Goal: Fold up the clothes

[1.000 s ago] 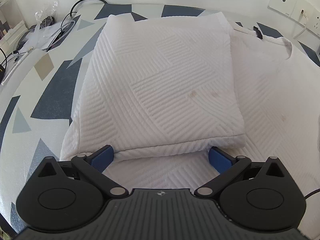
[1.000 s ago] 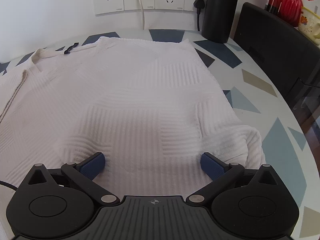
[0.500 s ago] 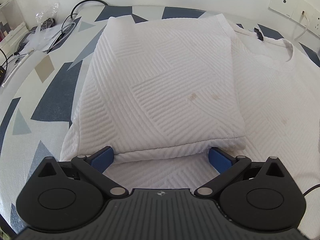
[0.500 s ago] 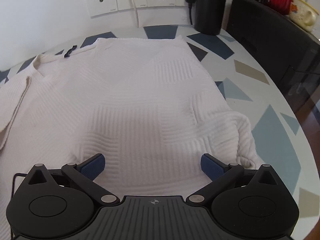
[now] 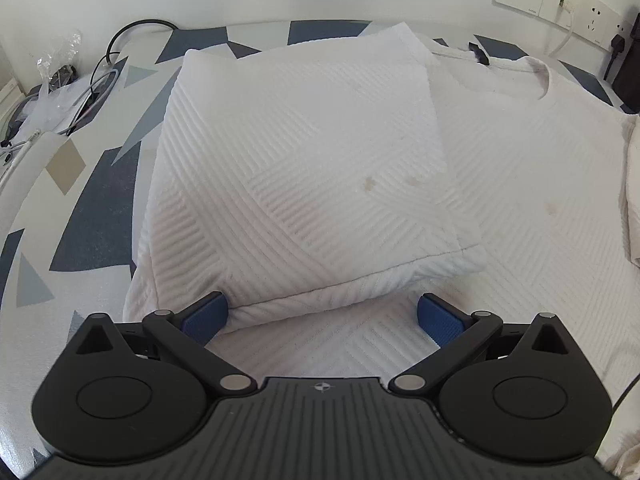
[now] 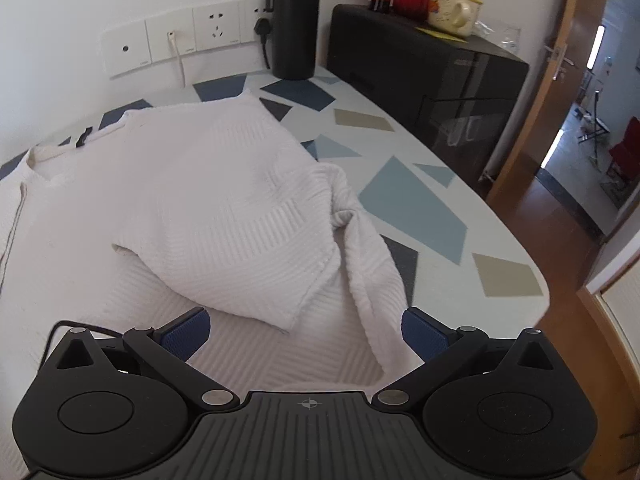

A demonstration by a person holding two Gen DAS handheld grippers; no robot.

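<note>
- The white ribbed-knit sweater point(image 5: 520, 184) lies spread flat on the table in front of me, its round neckline at the far side with a small black tag beside it.
- Its left side point(image 5: 304, 168) is folded over onto the body, making a neat rectangular panel with a stitched hem nearest me.
- Its right side point(image 6: 240, 216) is folded inward too, looser, with a rumpled sleeve bunched along the outer edge.
- A few faint brownish spots mark the knit.

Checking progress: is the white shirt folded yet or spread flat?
Partly folded: the shirt has its left side doubled over and its right side flopped inward.
</note>
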